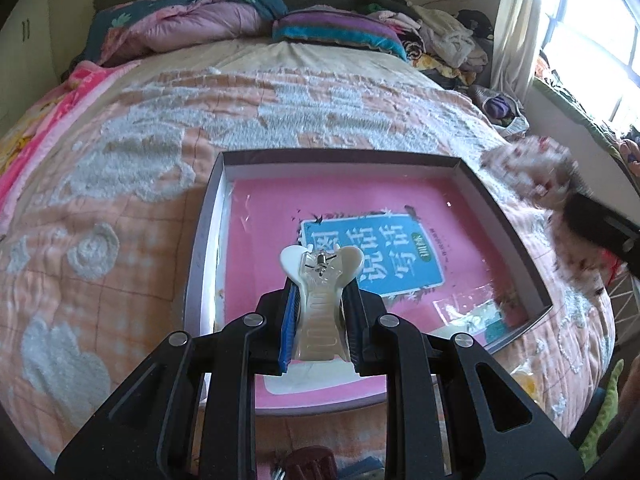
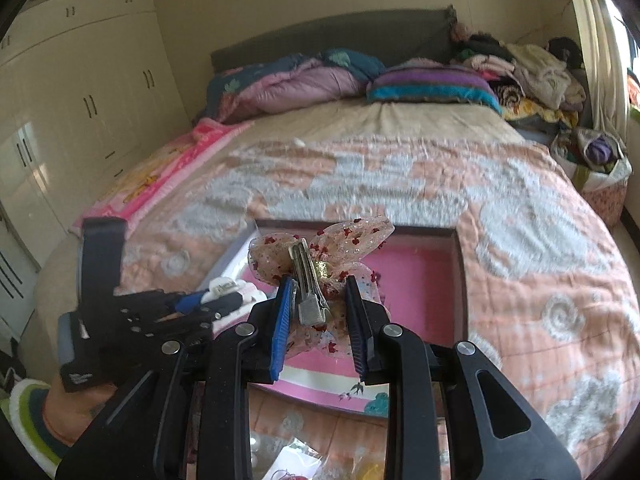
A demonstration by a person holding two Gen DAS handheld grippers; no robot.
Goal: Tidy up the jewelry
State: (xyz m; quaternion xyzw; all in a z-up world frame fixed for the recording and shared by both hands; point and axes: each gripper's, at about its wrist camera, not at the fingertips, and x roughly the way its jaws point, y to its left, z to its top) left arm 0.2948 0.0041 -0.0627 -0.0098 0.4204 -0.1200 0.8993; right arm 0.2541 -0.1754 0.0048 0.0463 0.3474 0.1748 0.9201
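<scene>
Left gripper point(image 1: 318, 308) clamped on the white claw clip point(image 1: 320, 280), right gripper point(image 2: 318, 320) pinching the bow clip point(image 2: 320, 264); lower both well inside the box point(image 1: 508, 216) before letting go

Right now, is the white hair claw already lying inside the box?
No, the left gripper holds the white hair claw between its fingers above the box.

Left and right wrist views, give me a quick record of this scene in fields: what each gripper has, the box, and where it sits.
left gripper: shut on the white claw hair clip, above the box
right gripper: shut on the sheer bow hair clip with red specks, above the box
box: shallow open box, pink book lying flat inside
surface: peach and white bedspread on a bed
background: folded quilts at the headboard
</scene>
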